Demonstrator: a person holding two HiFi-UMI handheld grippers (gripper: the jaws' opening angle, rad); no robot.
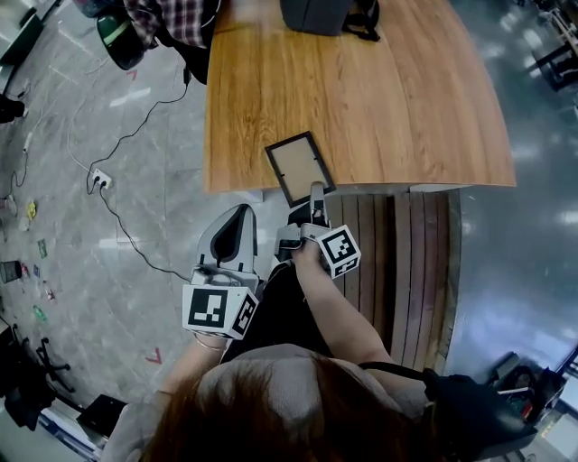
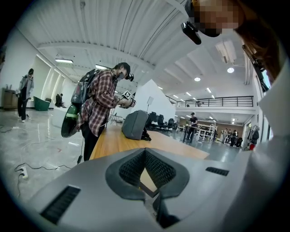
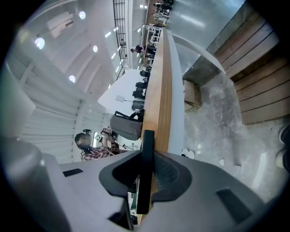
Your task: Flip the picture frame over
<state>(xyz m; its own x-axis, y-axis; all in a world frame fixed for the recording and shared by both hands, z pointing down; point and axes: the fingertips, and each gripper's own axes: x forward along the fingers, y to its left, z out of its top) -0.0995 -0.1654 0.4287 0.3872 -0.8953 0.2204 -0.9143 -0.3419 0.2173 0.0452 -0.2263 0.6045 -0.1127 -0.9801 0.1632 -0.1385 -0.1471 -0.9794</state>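
Note:
The picture frame (image 1: pixel 299 167), black-rimmed with a brown panel facing up, lies at the near edge of the wooden table (image 1: pixel 379 99) and juts a little over it. My right gripper (image 1: pixel 316 195) is shut on the frame's near edge; in the right gripper view the frame (image 3: pixel 146 172) stands edge-on between the pads. My left gripper (image 1: pixel 234 222) hangs off the table, below and left of the frame, jaws together and nothing held. In the left gripper view, a corner of the frame (image 2: pixel 144 180) shows through the gap behind that gripper's (image 2: pixel 145 152) joined tips.
A grey bag (image 1: pixel 316 13) sits at the table's far end, with a person in a plaid shirt (image 1: pixel 172 18) beside it. A cable and power strip (image 1: pixel 99 180) lie on the floor at left. Wooden slats (image 1: pixel 388 262) run below the table's near edge.

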